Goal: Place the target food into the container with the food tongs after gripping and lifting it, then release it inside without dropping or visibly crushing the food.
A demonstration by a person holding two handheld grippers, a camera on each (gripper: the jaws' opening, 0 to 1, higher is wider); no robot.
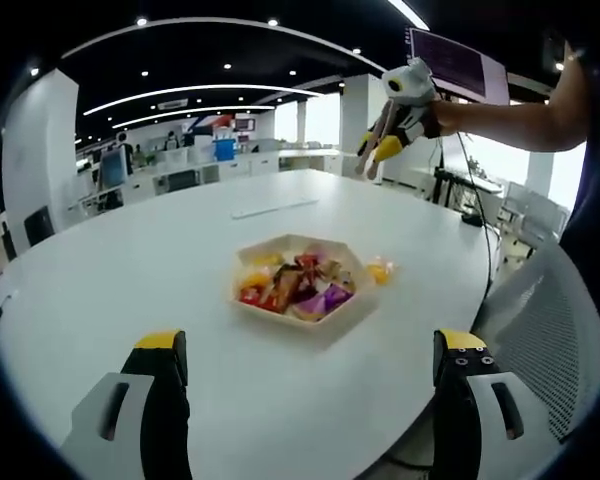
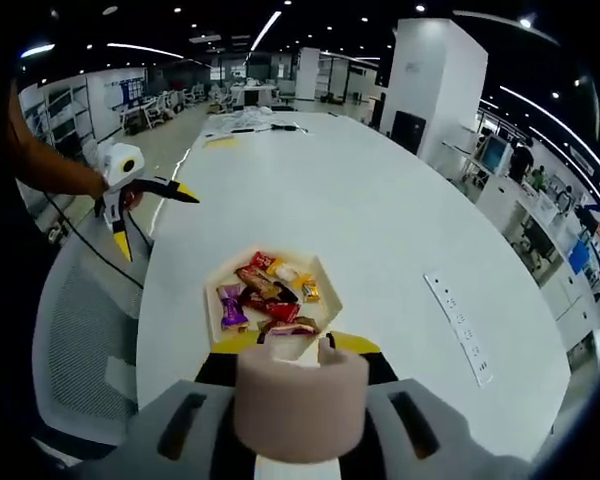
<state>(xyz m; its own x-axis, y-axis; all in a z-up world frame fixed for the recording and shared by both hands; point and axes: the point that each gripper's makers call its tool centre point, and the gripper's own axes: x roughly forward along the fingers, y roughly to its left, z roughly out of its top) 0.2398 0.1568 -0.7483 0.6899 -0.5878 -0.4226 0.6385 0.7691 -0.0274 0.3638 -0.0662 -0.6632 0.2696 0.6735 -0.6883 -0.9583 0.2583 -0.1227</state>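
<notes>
A hexagonal wooden container (image 1: 298,322) (image 2: 215,300) sits on the white table, holding several wrapped snacks. A small yellow snack (image 1: 380,270) lies on the table just outside its right rim. My left gripper (image 1: 310,342) is open, its jaws wide apart, low over the near table in front of the container. It also appears in the right gripper view, where the left gripper (image 2: 155,222) is held up at the left. My right gripper (image 2: 292,345) (image 1: 376,148) is shut on pale pink food tongs (image 2: 298,400) (image 1: 372,135), held above the container.
A mesh office chair (image 1: 545,330) (image 2: 80,330) stands at the table's edge beside the person's arm (image 1: 520,115). A power socket strip (image 2: 460,325) is set in the tabletop, and a flat white object (image 1: 273,208) lies farther off. Desks and screens fill the office behind.
</notes>
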